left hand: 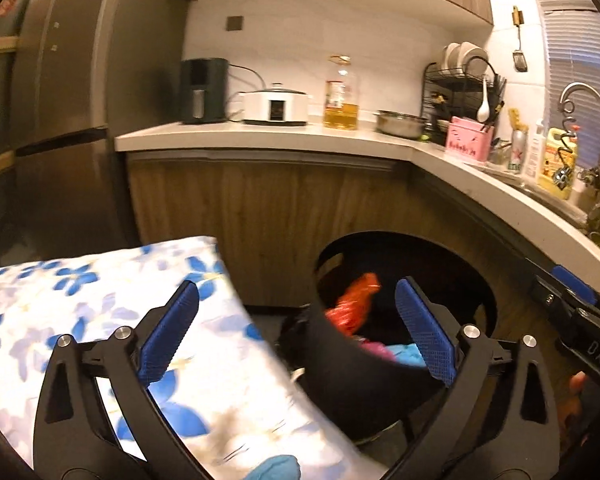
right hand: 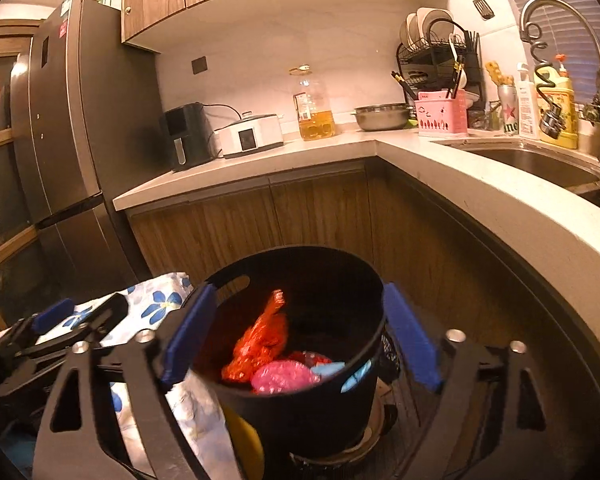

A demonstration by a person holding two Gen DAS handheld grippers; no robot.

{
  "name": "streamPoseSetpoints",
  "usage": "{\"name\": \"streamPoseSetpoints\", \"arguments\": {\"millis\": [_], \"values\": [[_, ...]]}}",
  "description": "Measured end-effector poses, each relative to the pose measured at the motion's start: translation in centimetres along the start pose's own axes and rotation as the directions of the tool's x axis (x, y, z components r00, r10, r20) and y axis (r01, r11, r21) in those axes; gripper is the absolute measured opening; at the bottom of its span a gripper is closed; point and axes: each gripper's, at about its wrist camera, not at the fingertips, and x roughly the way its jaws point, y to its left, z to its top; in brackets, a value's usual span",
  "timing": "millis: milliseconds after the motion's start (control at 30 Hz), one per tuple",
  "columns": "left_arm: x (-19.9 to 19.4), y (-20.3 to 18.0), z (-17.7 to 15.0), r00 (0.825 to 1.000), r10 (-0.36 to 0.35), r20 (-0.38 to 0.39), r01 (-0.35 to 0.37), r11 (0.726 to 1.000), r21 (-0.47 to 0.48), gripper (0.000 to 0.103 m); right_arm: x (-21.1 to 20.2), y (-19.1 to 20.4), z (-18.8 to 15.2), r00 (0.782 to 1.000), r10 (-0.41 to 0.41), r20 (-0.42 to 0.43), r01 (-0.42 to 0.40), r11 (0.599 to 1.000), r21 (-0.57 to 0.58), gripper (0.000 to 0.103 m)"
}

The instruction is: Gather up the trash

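Observation:
A round black trash bin (right hand: 320, 400) stands on the floor by the counter corner; it also shows in the left wrist view (left hand: 364, 392). Inside lie an orange-red crumpled wrapper (right hand: 260, 340), a pink wrapper (right hand: 284, 376) and a light blue scrap (right hand: 328, 368). The orange wrapper (left hand: 352, 308) shows in the left view too. My right gripper (right hand: 300, 336) is open and empty, its blue pads either side of the bin's mouth. My left gripper (left hand: 296, 336) is open and empty, spanning the table edge and the bin's rim.
A table with a blue-flowered white cloth (left hand: 80, 320) is left of the bin. An L-shaped counter (right hand: 500, 208) holds an air fryer (right hand: 188, 136), cooker, oil bottle (right hand: 316, 108), steel bowl, pink caddy and sink (right hand: 540, 164). A dark fridge (right hand: 68, 120) stands left.

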Motion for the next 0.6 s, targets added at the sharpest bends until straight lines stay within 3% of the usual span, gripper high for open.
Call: {"name": "streamPoseSetpoints", "arguments": {"millis": [167, 367, 600], "values": [[-3.6, 1.5, -1.5, 0.997, 0.077, -0.016, -0.077, 0.997, 0.031, 0.098, -2.5, 1.3, -1.0, 0.999, -0.031, -0.011, 0.031, 0.999, -0.026, 0.088], [-8.5, 3.8, -2.7, 0.994, 0.111, -0.022, -0.111, 0.994, -0.016, 0.098, -6.4, 3.0, -2.0, 0.999, -0.055, -0.002, 0.055, 0.998, -0.039, 0.096], [-13.9, 5.8, -4.4, 0.992, 0.125, -0.013, -0.126, 0.99, -0.056, 0.098, -10.4, 5.3, -3.4, 0.999, -0.047, -0.01, 0.046, 0.997, -0.06, 0.096]]}}
